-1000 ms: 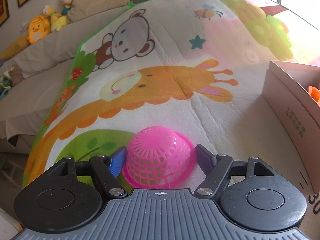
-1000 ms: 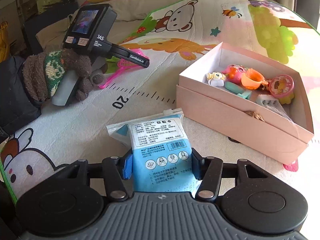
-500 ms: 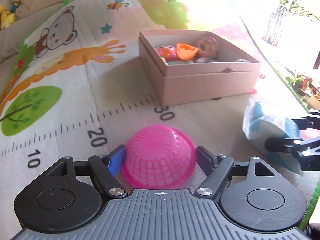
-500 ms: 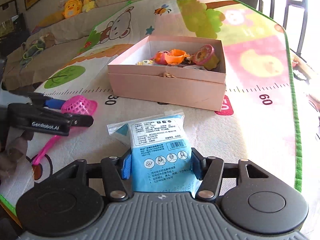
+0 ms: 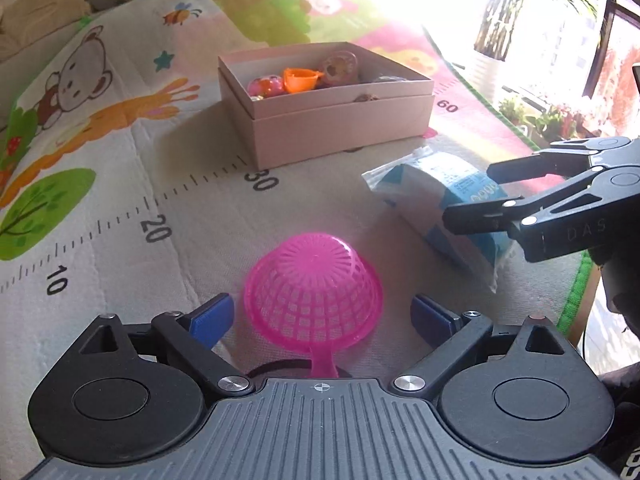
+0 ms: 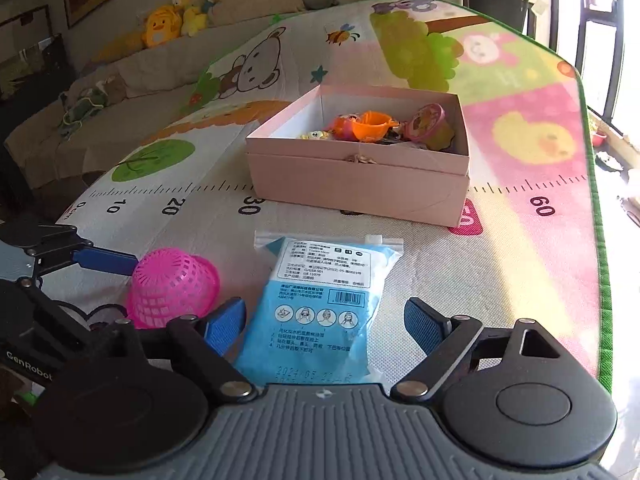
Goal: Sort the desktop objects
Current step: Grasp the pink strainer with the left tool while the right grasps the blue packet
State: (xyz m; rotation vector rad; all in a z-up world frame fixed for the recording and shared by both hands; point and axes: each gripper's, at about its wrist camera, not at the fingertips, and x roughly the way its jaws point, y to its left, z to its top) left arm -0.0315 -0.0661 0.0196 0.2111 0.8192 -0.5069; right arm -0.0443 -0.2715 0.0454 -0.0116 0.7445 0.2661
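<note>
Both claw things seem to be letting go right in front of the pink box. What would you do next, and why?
Probably draw both back. The left gripper jaws are opening around the pink strainer, the right gripper jaws around the blue packet. Both lie on the mat, not in the pink box.

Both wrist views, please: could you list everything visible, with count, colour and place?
box: one, pink, open, on the mat beyond the pack
toys: several, orange, pink and yellow, inside the box
sieve: one, pink, dome up on the mat, between the left tool's fingers, untouched
pack: one, blue and white, flat on the mat between the right tool's fingers
mat: one, cartoon print with ruler marks
plush toys: several, mostly yellow, far left
left tool: jaws opening
right tool: jaws opening
</note>
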